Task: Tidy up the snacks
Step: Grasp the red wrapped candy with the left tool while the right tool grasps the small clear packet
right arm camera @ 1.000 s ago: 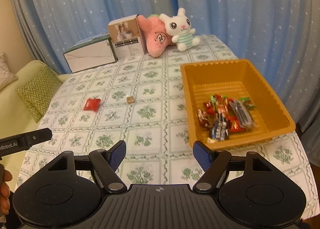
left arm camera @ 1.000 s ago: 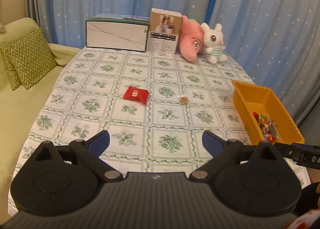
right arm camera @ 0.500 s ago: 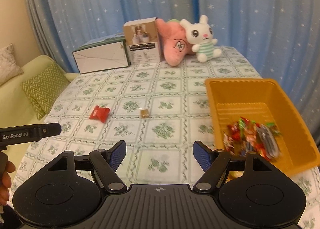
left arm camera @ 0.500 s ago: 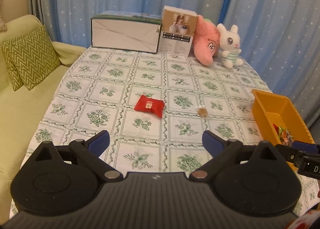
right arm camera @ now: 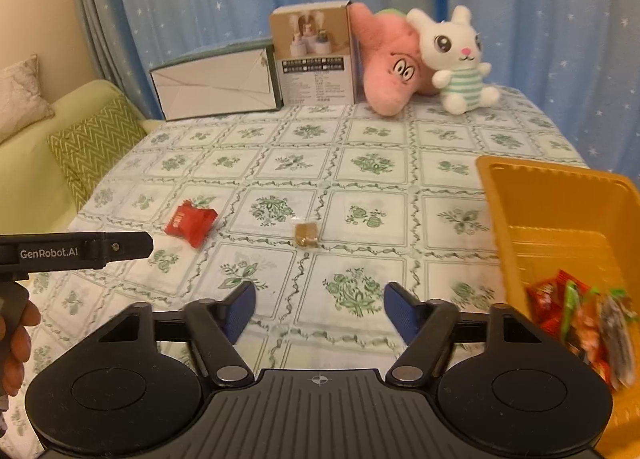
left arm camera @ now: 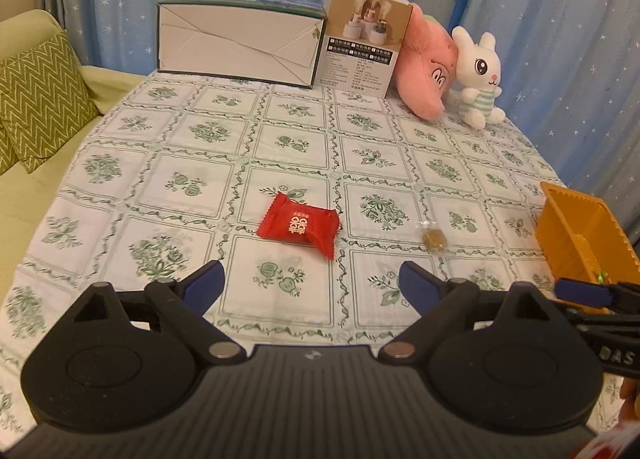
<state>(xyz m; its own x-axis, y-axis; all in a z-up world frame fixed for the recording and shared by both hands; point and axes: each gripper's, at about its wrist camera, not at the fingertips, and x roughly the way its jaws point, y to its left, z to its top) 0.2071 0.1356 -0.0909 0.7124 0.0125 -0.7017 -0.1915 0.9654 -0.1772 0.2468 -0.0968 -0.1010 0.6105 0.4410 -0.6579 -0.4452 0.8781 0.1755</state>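
A red wrapped snack [left arm camera: 299, 225] lies on the floral tablecloth, a short way ahead of my open, empty left gripper [left arm camera: 311, 283]. It also shows in the right wrist view [right arm camera: 191, 221]. A small brown candy in clear wrap [left arm camera: 434, 237] lies to its right, and ahead of my open, empty right gripper [right arm camera: 319, 307] in its view [right arm camera: 306, 235]. An orange bin [right arm camera: 560, 203] at the right holds several wrapped snacks [right arm camera: 584, 315]; its corner shows in the left wrist view [left arm camera: 576, 227].
At the table's far edge stand a white and green box [left arm camera: 240, 41], a product carton [left arm camera: 366, 39], a pink plush [left arm camera: 426, 71] and a white bunny plush [left arm camera: 478, 79]. A green sofa with a zigzag cushion [left arm camera: 36, 99] is on the left. Blue curtains hang behind.
Both grippers have moved forward and left over the table. The red snack and brown candy are nearer now, and the orange bin has slid toward the right edge of both views.
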